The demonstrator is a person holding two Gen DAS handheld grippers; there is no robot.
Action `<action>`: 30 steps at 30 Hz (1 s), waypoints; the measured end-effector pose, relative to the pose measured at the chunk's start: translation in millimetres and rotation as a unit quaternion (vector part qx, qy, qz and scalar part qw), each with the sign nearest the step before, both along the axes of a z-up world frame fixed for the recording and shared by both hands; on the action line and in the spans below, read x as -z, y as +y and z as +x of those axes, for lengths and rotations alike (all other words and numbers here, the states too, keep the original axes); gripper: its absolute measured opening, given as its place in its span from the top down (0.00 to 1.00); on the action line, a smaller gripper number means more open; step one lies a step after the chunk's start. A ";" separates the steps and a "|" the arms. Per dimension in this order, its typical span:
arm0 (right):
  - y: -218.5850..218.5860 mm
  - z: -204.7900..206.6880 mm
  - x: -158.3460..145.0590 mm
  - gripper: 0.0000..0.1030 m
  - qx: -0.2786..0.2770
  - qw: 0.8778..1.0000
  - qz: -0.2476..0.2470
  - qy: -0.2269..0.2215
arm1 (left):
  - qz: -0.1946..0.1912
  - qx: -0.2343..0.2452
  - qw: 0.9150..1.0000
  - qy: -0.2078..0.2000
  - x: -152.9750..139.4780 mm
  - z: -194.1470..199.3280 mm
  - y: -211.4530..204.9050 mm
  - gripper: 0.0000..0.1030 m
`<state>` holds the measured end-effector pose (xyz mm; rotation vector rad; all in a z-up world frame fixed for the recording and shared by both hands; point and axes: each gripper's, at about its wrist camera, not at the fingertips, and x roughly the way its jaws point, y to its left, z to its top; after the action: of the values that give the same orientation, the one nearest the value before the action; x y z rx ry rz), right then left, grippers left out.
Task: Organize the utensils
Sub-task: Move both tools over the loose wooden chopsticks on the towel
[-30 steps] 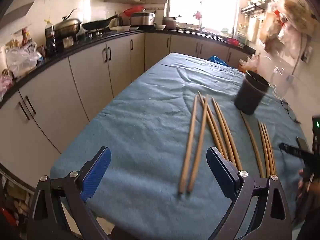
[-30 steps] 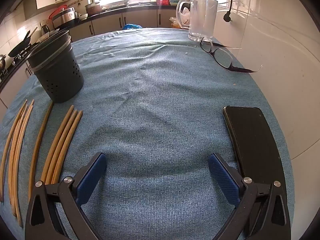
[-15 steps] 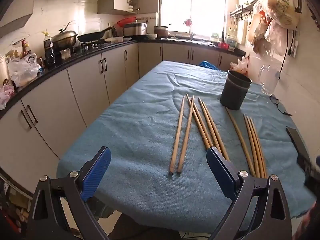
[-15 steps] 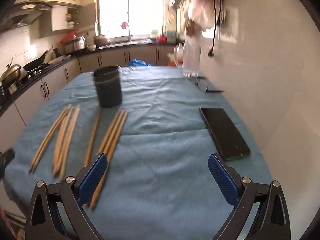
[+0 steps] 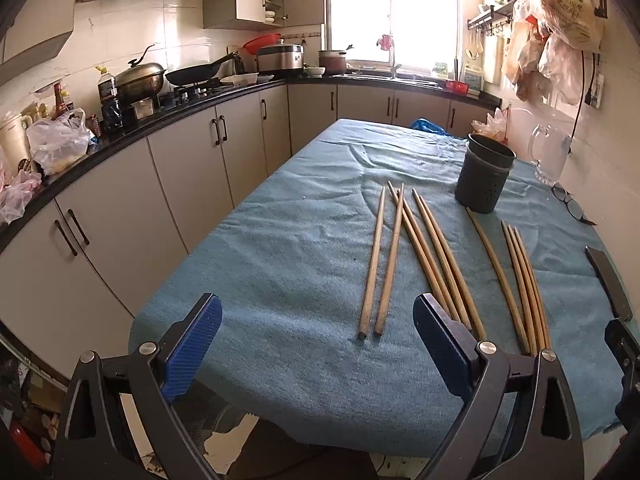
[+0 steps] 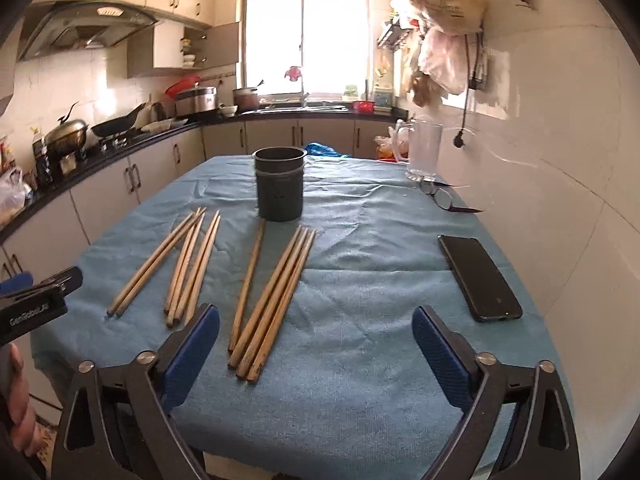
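I'm holding both grippers level-ish, jaws gaping: left gripper [image 5: 318, 344] empty, right gripper [image 6: 316, 346] narrowing slightly (nothing between its pads).

Walls: white tile [image 6: 540, 184], pretty glossy
Window: big one [image 5: 392, 12] at the far end, daylight totally blown out
Cabinets: grey lower doors [image 5: 192, 176] under a black counter [image 5: 132, 130], L-shaped run
Range hood: top left [image 6: 80, 28]
Tabletop: blue cloth [image 5: 288, 264]
Floor: barely visible, maybe cluttered
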<state>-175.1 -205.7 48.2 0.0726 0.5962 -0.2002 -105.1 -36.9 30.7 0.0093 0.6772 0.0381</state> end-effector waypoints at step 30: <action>9.0 2.3 6.8 0.13 -0.021 1.000 -0.003 0.003 | 0.001 0.001 1.000 0.016 7.5 3.6 1.9 0.07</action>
<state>-172.8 -196.6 41.4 0.0528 0.6017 -0.1608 -101.5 -35.0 23.2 0.0119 0.7087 0.0376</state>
